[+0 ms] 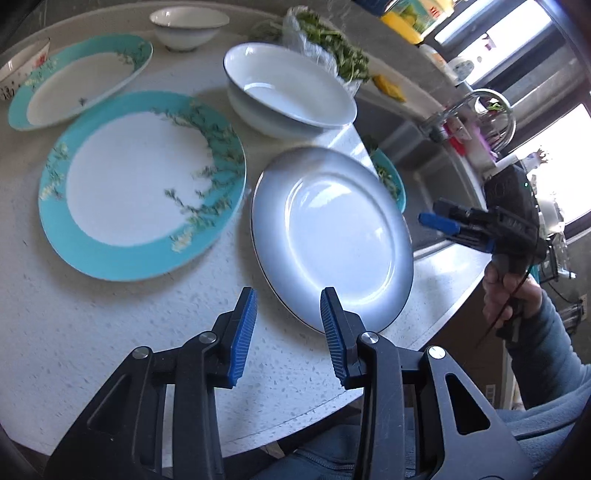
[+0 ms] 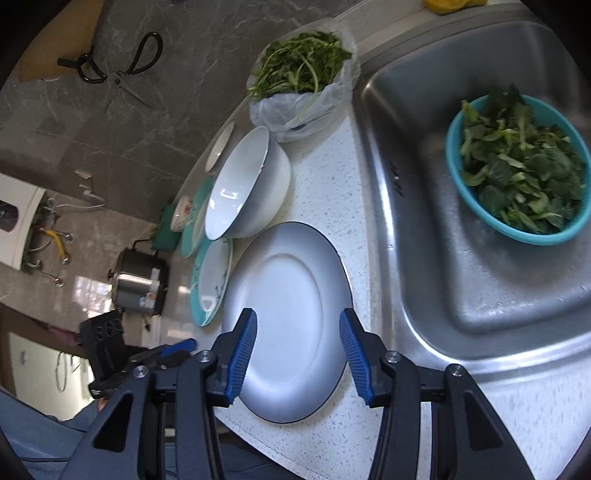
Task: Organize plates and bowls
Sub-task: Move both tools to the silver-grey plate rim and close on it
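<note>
A white plate with a thin dark rim (image 1: 332,236) lies on the speckled counter near its front edge; it also shows in the right wrist view (image 2: 291,317). A large white bowl (image 1: 288,92) stands behind it, also in the right wrist view (image 2: 247,184). Two teal-rimmed floral plates (image 1: 140,184) (image 1: 79,79) lie to the left. A small white bowl (image 1: 188,26) stands at the back. My left gripper (image 1: 290,325) is open and empty, just in front of the white plate. My right gripper (image 2: 297,354) is open and empty, over the white plate's near edge.
A steel sink (image 2: 443,258) lies right of the counter and holds a teal bowl of greens (image 2: 521,166). A plastic bag of greens (image 2: 303,77) sits behind the large bowl. A patterned bowl (image 1: 22,70) stands at the far left. A faucet (image 1: 491,110) stands by the sink.
</note>
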{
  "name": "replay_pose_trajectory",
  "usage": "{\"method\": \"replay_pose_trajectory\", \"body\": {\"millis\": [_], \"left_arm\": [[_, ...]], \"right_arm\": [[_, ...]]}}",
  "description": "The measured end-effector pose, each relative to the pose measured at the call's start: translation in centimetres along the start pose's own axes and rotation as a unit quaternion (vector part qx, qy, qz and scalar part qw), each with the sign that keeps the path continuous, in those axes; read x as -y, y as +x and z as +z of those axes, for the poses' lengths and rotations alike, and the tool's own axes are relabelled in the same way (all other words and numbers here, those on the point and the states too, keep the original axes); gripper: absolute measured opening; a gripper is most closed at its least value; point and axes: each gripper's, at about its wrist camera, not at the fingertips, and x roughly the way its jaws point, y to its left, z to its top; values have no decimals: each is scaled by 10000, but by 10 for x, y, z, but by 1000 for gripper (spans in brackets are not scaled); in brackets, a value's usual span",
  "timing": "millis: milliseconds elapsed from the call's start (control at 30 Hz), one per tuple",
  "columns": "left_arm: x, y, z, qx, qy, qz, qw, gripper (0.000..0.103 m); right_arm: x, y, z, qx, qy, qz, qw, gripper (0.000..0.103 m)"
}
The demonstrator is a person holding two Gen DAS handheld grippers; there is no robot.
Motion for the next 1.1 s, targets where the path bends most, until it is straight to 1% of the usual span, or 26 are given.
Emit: {"method": "replay_pose_trajectory", "body": {"millis": [100,200,333,467,500,533,667,767,900,1033,1067,1100], "left_arm": [[-1,7,-1,42,-235,21,9997,33],[-3,13,-4,14,-535,-116,9985,32],[-8,27,2,-14,-633,-196,9978,32],[-19,30,8,-17,-794,-301,9964,32],[-20,30,10,-32,-801,-298,9963,32],[-19,33,13,-21,-811,-242,9964,32],[-22,34,13,-21,-866,-266,9959,32],[-24,40,14,-40,-894,-275,9956,32],[-26,44,15,-52,-927,-312,9952,32],[-29,48,16,-42,-990,-410,9942,32],[-30,49,17,-11,-1007,-435,9940,32],[-30,49,17,14,-1024,-442,9938,32]], "right_arm": [[5,6,8,-225,-45,181,9996,51],[7,12,13,-501,-178,343,9980,51],[10,24,20,-820,-259,494,9951,51],[8,32,24,-1052,-378,645,9916,50],[8,34,25,-1106,-398,657,9909,49],[9,34,26,-1085,-388,654,9912,49],[20,20,34,-873,-185,856,9923,49],[26,20,38,-978,-195,782,9919,49],[25,26,40,-1143,-255,833,9896,50],[36,30,40,-1247,-144,953,9875,50],[39,32,39,-1307,-131,952,9868,46],[42,33,39,-1316,-89,989,9863,45]]}}
